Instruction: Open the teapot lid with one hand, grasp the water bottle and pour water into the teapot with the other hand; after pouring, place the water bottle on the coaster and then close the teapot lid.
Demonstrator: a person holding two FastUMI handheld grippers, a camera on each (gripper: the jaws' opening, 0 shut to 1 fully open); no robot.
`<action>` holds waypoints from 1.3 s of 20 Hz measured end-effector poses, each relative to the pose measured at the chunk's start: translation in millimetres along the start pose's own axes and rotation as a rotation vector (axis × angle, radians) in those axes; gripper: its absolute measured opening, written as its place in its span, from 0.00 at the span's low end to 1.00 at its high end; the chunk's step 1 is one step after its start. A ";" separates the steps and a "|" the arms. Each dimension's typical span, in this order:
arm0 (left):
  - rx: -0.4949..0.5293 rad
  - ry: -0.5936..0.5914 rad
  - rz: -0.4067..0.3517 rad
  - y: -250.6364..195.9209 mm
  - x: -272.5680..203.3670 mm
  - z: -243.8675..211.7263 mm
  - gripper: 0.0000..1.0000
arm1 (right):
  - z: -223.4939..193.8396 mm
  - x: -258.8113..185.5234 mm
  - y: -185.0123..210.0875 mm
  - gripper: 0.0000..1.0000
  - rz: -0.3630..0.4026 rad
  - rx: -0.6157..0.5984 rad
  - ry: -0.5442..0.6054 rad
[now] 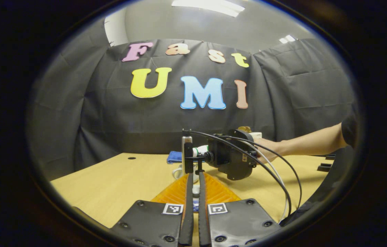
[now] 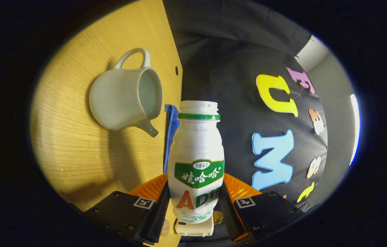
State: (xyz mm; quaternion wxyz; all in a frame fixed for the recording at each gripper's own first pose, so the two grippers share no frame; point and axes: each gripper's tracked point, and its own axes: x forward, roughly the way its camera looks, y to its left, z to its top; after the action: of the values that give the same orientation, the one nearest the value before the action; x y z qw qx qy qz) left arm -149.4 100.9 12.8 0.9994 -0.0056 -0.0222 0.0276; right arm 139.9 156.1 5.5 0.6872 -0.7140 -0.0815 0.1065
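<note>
At the bottom of the left gripper view, the left gripper (image 1: pixel 195 176) points toward the booth wall (image 1: pixel 111 113), its two fingers nearly together with a thin gap between them. A small pale thing (image 1: pixel 196 190) sits in that gap, but too little of it shows to name it or to tell whether both fingers press on it. Just past the fingertips, a bit of the white teapot (image 1: pixel 178 171) peeks out at their left side on the table (image 1: pixel 111 181). Behind it lies the blue coaster (image 1: pixel 174 157). Right of centre in the same view, a hand (image 1: pixel 269 149) reaches in from the right edge with the right gripper (image 1: pixel 231 157). The bottle (image 1: pixel 200 150) sticks out from it toward the left, lying about level above the teapot.

The right gripper view is rolled, so the table (image 2: pixel 76 144) fills the left half and the wall (image 2: pixel 234 51) the right. At bottom centre the right gripper (image 2: pixel 196 202) clamps the bottle (image 2: pixel 196 154) low on its body, one finger on each side. The bottle has no cap, and its open mouth points to the top of the frame. In the upper left the teapot (image 2: pixel 124 99) stands with no lid on it. Its opening faces right, its handle is toward the top and its spout is toward the lower right, close to the bottle's neck. The coaster (image 2: pixel 170 137) shows edge-on as a blue strip between the spout and the bottle. No stream of water can be made out at the bottle's mouth.
</note>
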 end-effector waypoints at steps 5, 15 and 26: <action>0.016 -0.002 0.004 0.1 1.4 1.1 0.12 | 1.4 1.3 -6.7 0.71 -0.012 -0.120 -0.012; 0.002 0.009 0.015 6.8 2.4 -3.8 0.12 | 4.8 4.2 -18.7 0.71 -0.051 -0.294 -0.045; 0.003 0.002 0.018 8.4 0.5 -2.7 0.12 | 8.0 5.6 -25.5 0.71 -0.095 -0.381 -0.056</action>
State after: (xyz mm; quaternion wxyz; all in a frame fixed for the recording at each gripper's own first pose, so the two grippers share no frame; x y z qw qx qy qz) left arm -149.3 109.3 10.0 0.9991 -0.0042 -0.0212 0.0366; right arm 143.9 166.4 30.5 0.5415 -0.8231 -0.1528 0.0768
